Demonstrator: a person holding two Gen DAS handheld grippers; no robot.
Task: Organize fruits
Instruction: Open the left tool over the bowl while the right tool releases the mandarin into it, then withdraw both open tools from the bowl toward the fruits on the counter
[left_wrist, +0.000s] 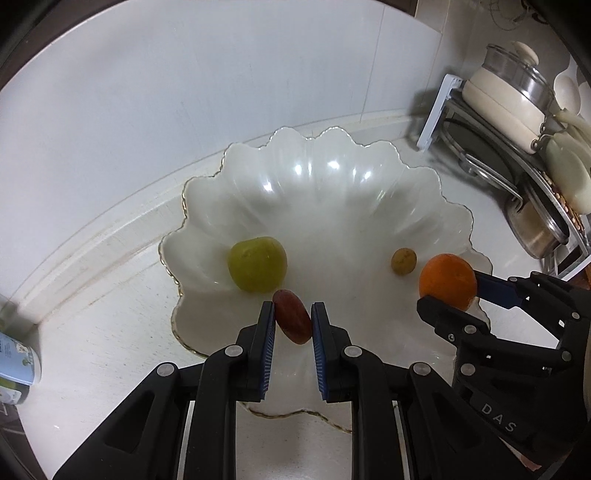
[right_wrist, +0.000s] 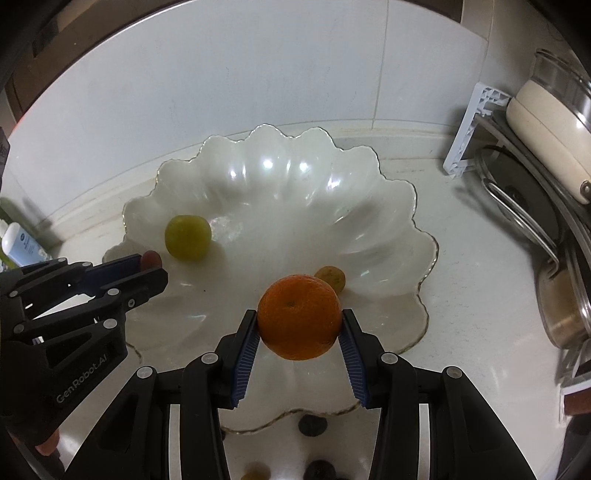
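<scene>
White counter: left claw (left_wrist: 293, 319) pinches dark-red grape (left_wrist: 291, 321); right claw (right_wrist: 299, 325) grips glossy orange (right_wrist: 299, 317).

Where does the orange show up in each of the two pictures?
Left wrist view: the orange is at the right, held between the other gripper's fingers over the bowl's rim.
Right wrist view: the orange is at centre, low, between this gripper's own fingers.
Shared landmark: the green fruit in the white bowl.

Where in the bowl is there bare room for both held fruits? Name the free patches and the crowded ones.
The scalloped bowl is bare across its middle and far wall, between the green fruit and the small yellowish fruit. The left tool holds a red grape; the right tool holds an orange. The pot rack crowds the right side.
</scene>
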